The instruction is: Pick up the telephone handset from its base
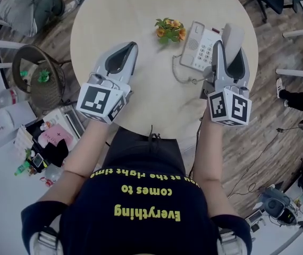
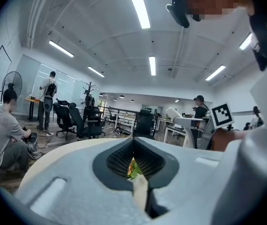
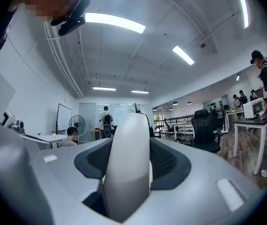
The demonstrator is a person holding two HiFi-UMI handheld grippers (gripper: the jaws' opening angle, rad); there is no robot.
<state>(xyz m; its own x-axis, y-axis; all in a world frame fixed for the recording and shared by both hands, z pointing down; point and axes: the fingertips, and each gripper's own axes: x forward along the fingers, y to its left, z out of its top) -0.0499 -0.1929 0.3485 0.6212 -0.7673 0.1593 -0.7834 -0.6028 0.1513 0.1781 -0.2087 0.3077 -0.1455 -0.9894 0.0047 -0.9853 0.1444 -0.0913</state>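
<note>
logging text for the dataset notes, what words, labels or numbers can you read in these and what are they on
"Everything" and "comes to": yellow print on the person's dark shirt, upside down in the head view.
"at the right time": same shirt, the line above; its start is cut off by a fold.
Keys of the telephone: too small to read.
Print on the pink box at left: too small to read.

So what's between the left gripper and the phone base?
Orange flowers stand on the table between the left gripper and phone base, touching neither. The head view shows it.
</note>
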